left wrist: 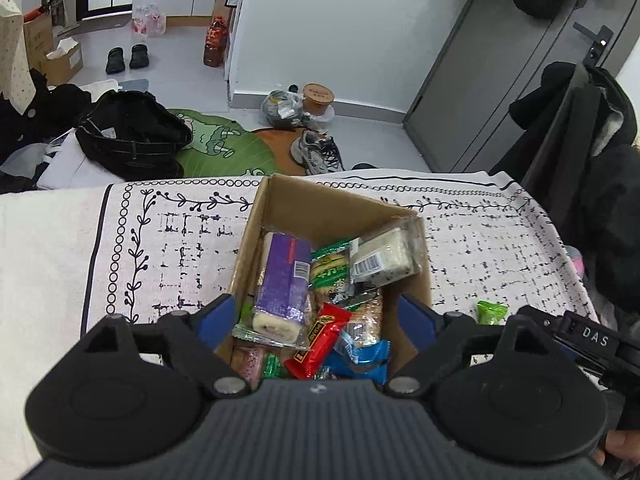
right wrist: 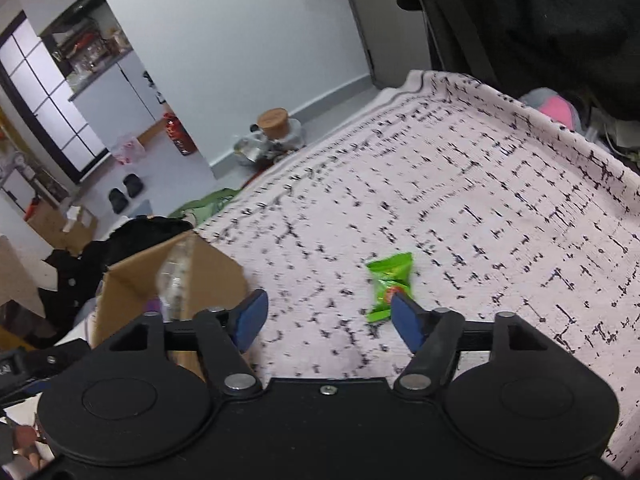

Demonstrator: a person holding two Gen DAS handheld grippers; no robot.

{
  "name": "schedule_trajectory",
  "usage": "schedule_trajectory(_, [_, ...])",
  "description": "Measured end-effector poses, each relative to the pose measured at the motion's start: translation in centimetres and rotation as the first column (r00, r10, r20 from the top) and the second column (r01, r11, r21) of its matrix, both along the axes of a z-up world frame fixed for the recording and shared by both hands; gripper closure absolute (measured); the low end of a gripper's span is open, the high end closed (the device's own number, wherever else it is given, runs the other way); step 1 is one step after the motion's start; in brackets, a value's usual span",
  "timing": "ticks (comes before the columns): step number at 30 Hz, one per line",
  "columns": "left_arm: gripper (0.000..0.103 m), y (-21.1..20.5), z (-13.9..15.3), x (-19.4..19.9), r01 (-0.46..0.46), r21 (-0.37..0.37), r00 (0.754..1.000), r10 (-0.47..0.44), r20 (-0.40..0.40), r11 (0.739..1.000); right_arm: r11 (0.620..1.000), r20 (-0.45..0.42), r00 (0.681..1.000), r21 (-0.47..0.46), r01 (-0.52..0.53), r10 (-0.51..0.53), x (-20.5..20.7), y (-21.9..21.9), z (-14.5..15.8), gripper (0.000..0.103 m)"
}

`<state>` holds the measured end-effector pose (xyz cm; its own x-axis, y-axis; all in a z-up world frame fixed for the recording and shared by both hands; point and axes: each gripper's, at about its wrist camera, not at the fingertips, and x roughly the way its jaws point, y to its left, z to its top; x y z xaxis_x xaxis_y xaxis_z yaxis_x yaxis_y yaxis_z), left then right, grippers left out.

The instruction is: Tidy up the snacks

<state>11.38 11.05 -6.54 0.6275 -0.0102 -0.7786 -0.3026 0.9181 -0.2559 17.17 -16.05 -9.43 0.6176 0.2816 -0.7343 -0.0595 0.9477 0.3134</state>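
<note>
A cardboard box (left wrist: 280, 200) stands on the patterned tablecloth (left wrist: 168, 248), holding several wrapped snacks: a purple cake roll pack (left wrist: 282, 280), a red bar (left wrist: 320, 338), a blue packet (left wrist: 360, 354) and a clear pack (left wrist: 384, 258). My left gripper (left wrist: 316, 318) hovers open over the box's near end, nothing between its blue pads. A small green snack packet (right wrist: 390, 286) lies on the cloth right of the box (right wrist: 140, 276); in the left wrist view this green packet (left wrist: 491, 312) sits by the right gripper's body. My right gripper (right wrist: 326, 316) is open, its right fingertip just at the packet's near edge.
The table's far edge drops to a floor with a black bag (left wrist: 132, 132), a green mat (left wrist: 224, 148), a sneaker (left wrist: 316, 152) and jars. A dark coat on a chair (left wrist: 592, 152) stands at the right. A pink plush item (right wrist: 554, 106) lies beyond the cloth's right edge.
</note>
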Motion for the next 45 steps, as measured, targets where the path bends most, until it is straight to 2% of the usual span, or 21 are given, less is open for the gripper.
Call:
schedule_trajectory(5, [0.013, -0.2, -0.7, 0.6, -0.016, 0.038, 1.0, 0.016, 0.011, 0.999, 1.0, 0.002, 1.0, -0.029, 0.011, -0.011, 0.9, -0.4, -1.4, 0.026])
schedule_trajectory(11, [0.013, -0.9, -2.0, 1.4, -0.039, 0.049, 0.999, 0.038, 0.02, 0.998, 0.998, 0.017, 1.0, -0.065, 0.007, -0.006, 1.8, -0.6, -3.3, 0.026])
schedule_trajectory(17, [0.013, -2.5, -3.0, 2.5, -0.035, 0.097, 0.999, 0.033, 0.023, 0.995, 0.997, 0.011, 1.0, -0.075, 0.02, -0.019, 3.1, -0.6, -5.1, 0.028])
schedule_trajectory(22, [0.013, -3.5, -3.5, 3.0, -0.057, 0.153, 0.998, 0.054, 0.028, 0.987, 0.997, 0.008, 1.0, -0.078, 0.015, -0.015, 3.7, -0.3, -6.1, 0.035])
schedule_trajectory(25, [0.013, -3.5, -3.9, 3.0, -0.069, 0.167, 0.997, 0.065, 0.028, 0.984, 0.996, 0.001, 1.0, -0.089, 0.015, -0.015, 4.0, -0.3, -6.8, 0.043])
schedule_trajectory(26, [0.014, -3.6, -4.1, 3.1, -0.071, 0.172, 0.997, 0.067, 0.026, 0.983, 0.996, -0.007, 1.0, -0.092, 0.017, -0.018, 4.1, -0.3, -7.1, 0.051])
schedule_trajectory(27, [0.014, -3.6, -4.2, 3.1, -0.07, 0.173, 0.997, 0.067, 0.023, 0.982, 0.995, -0.019, 1.0, -0.098, 0.018, -0.02, 4.1, -0.4, -7.4, 0.063])
schedule_trajectory(29, [0.014, -3.5, -4.4, 3.2, -0.07, 0.168, 0.998, 0.068, 0.017, 0.983, 0.991, -0.014, 1.0, -0.129, 0.024, -0.026, 4.1, -0.4, -7.4, 0.074])
schedule_trajectory(34, [0.015, -3.5, -4.4, 3.2, -0.06, 0.152, 0.998, 0.058, 0.017, 0.987, 0.994, -0.009, 0.999, -0.108, 0.035, -0.036, 3.5, -0.6, -6.6, 0.077])
schedule_trajectory(45, [0.016, -3.0, -3.1, 2.5, -0.042, 0.115, 0.998, 0.036, 0.049, 0.993, 0.997, 0.037, 0.999, -0.08, -0.011, 0.014, 2.1, 0.9, -3.2, 0.078])
